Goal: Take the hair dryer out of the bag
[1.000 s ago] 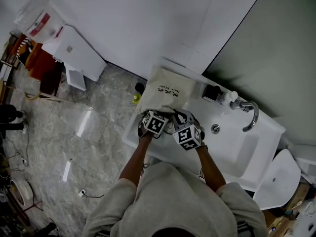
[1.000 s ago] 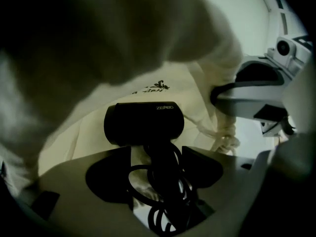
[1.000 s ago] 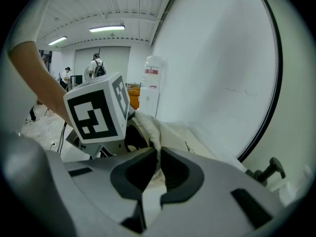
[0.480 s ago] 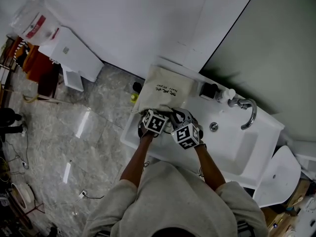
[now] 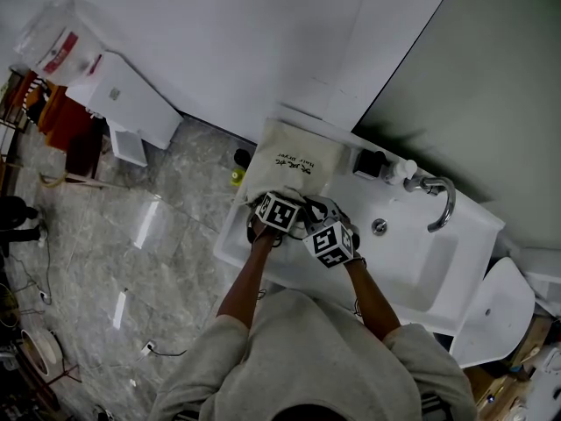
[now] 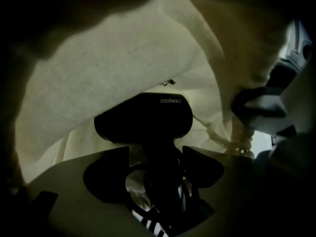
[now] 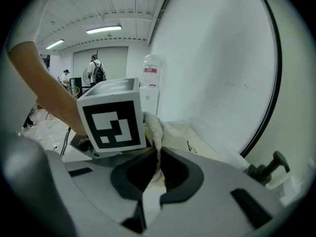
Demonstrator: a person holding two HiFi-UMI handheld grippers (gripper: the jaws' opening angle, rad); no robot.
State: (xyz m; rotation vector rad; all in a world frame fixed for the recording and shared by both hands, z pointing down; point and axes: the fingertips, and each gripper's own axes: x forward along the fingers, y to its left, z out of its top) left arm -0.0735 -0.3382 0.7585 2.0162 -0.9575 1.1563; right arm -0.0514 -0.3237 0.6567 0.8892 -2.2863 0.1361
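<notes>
Our left gripper has nudged up-frame into the bag. Its parted jaws straddle the hair dryer handle, and our right gripper pinches the rim.

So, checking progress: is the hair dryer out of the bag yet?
No, the black hair dryer lies inside the cream bag, fabric all around it.

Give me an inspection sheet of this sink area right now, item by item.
Surface: white sink counter, bag on its left end.
Job's things: cream bag; hair dryer inside it.
Clutter: dark box and pump bottle beside the tap.
Grippers: left gripper inside the bag, dryer's handle between its fingers, grip unclear; right gripper shut on the bag's rim.
Cables: one on the floor.
Surroundings: white cabinet.
</notes>
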